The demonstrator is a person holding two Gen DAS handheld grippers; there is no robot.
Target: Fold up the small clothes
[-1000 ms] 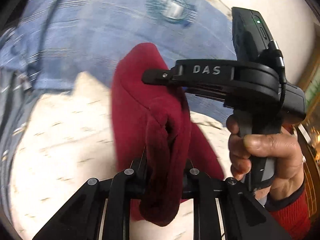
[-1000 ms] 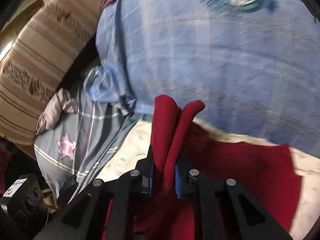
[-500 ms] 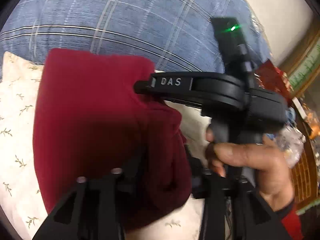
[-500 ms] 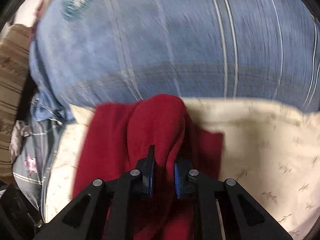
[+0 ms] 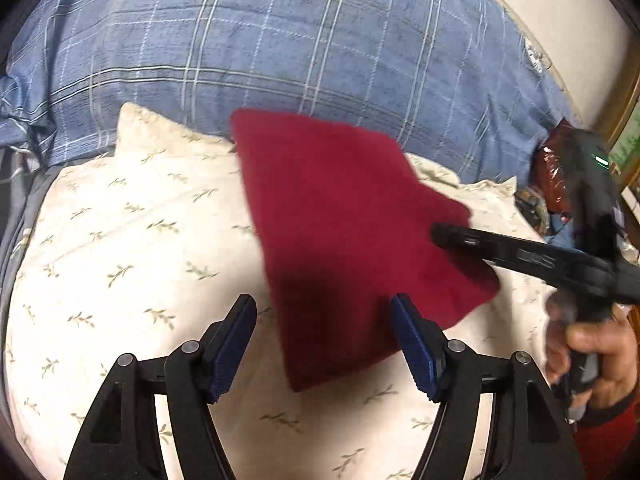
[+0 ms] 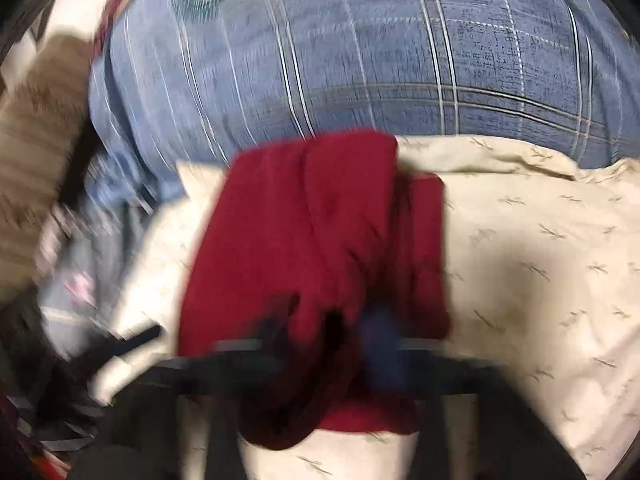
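Note:
A dark red cloth (image 5: 352, 220) lies folded flat on a cream leaf-print pillow (image 5: 140, 240). My left gripper (image 5: 322, 312) hovers over the cloth's near edge. Its jaws are opening wide, the cloth lies beneath the gap, and the blue pads do not touch it. In the blurred right wrist view the red cloth (image 6: 312, 232) bunches up between the fingers of my right gripper (image 6: 328, 332), which is shut on it. From the left wrist view one of the right gripper's fingers (image 5: 500, 250) reaches in over the cloth's right edge, held by a person's hand (image 5: 588, 344).
A large blue plaid pillow (image 5: 280, 40) rises behind the cream pillow (image 6: 540, 260). A grey cloth with a pink star (image 6: 76, 280) and a striped beige cushion (image 6: 36, 128) lie to the left. Mixed clutter (image 5: 552, 172) sits at the far right.
My left gripper has let go of the red cloth and spread its jaws. The cloth has dropped flat onto the cream pillow. The right gripper swung across and lower, still pinching the cloth.

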